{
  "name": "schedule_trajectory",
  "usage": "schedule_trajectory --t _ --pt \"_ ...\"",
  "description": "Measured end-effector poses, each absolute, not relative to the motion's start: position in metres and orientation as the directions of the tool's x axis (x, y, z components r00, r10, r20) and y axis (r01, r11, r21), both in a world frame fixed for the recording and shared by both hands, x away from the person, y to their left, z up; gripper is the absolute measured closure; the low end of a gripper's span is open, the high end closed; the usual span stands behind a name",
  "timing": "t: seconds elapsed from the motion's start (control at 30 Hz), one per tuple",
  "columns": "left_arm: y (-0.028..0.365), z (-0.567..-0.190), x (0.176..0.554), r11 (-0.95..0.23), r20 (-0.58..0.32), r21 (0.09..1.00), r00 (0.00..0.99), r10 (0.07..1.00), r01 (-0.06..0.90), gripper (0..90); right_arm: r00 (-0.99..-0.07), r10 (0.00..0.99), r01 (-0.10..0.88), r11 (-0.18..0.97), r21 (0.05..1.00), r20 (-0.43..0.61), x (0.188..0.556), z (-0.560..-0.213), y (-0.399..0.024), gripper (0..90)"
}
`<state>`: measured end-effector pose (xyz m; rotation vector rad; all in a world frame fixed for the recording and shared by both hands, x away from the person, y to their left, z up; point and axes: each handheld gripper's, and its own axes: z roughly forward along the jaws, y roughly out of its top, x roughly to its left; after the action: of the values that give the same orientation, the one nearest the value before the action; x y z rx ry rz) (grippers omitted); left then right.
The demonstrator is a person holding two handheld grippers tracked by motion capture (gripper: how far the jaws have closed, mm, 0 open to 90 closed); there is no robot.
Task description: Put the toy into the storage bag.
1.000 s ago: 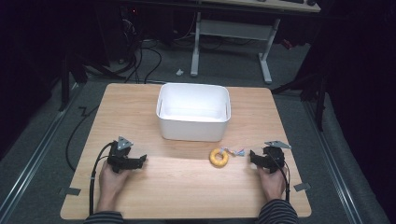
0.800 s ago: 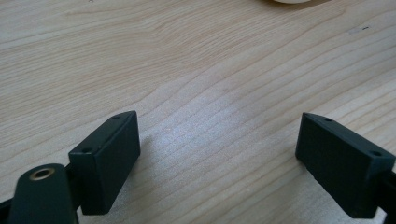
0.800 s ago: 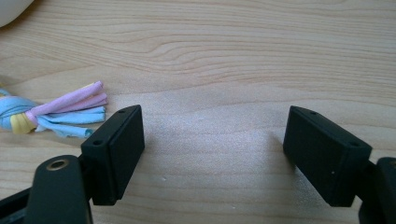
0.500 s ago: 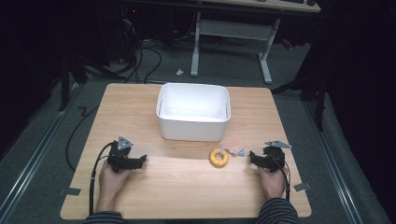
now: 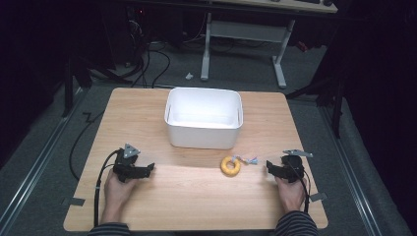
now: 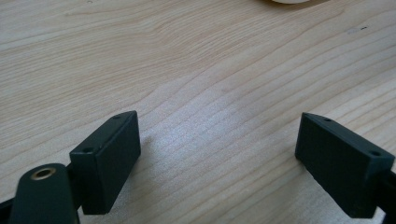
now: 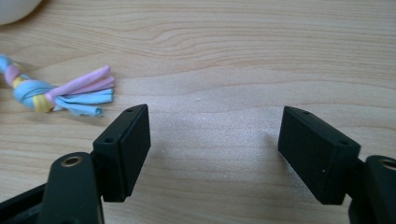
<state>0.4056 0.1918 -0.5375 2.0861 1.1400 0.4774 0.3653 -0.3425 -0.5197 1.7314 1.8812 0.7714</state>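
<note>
Nearby, the yellow ring toy (image 5: 230, 165) with its braided tassel (image 7: 56, 93) is seen lying on the table (image 5: 196, 196) before the white bin (image 5: 204, 118), while the right gripper (image 5: 272, 168), its jaws just narrowed slightly yet holding nothing, and the left gripper (image 5: 147, 168) are both kept wide apart over bare wood.

In the right gripper view, the braided rope toy (image 7: 56, 92) is cut off by the left picture edge; only its tassel end shows. The white bin (image 7: 14, 8) appears as a corner fragment at the top left. In the left gripper view, a pale object (image 6: 289, 1) at the top edge cannot be identified. In the high view, both forearms are cut off by the near edge.
</note>
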Motion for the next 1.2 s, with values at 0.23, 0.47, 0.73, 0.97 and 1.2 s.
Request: schedule_trajectory --t 0.23,0.47,0.73,0.97,1.2 --pt "0.192 -0.538 0.406 -0.364 -0.012 0.729 0.543 0.84 0.579 14.5 -0.133 0.99 0.71 0.057 0.701 0.055 0.359 -0.512 -0.342 32.8" --pt "0.192 -0.538 0.406 -0.365 -0.011 0.729 0.543 0.84 0.579 14.6 -0.158 0.986 0.707 0.072 0.703 0.058 0.356 -0.509 -0.339 35.7" --pt "0.192 -0.538 0.406 -0.364 -0.012 0.729 0.542 0.84 0.579 14.6 -0.185 0.981 0.704 0.085 0.705 0.066 0.355 -0.503 -0.335 38.1" --pt "0.192 -0.538 0.406 -0.364 -0.012 0.729 0.542 0.84 0.579 14.7 -0.231 0.971 0.686 0.123 0.717 0.055 0.357 -0.492 -0.324 39.2" --pt "0.192 -0.538 0.406 -0.364 -0.01 0.729 0.541 0.841 0.579 14.7 -0.265 0.963 0.67 0.15 0.727 0.045 0.358 -0.486 -0.314 40.2"
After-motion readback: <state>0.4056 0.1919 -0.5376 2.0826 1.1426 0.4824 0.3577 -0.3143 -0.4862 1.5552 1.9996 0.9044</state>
